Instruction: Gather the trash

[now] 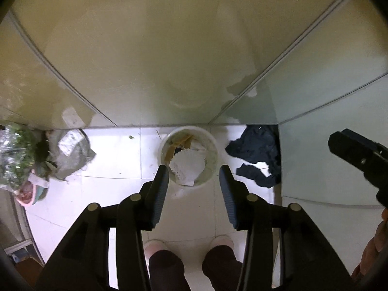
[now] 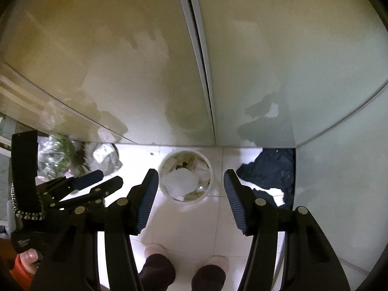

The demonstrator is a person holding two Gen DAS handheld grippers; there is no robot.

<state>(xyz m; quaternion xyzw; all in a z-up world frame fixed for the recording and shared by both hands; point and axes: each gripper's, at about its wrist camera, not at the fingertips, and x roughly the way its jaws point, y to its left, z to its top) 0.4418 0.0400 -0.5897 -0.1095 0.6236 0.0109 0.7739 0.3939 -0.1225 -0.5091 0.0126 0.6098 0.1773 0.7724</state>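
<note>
A white round bin stands on the white tile floor against a glossy wall, holding white paper and yellowish scraps. It also shows in the right wrist view. My left gripper is open and empty, held high above the bin. My right gripper is open and empty too, above the bin. The right gripper shows at the left view's right edge; the left gripper shows at the lower left of the right wrist view.
A dark blue cloth lies right of the bin by a cabinet corner. A grey crumpled bag, green plants in plastic wrap and a pink bowl lie to the left. The person's legs and slippers stand below.
</note>
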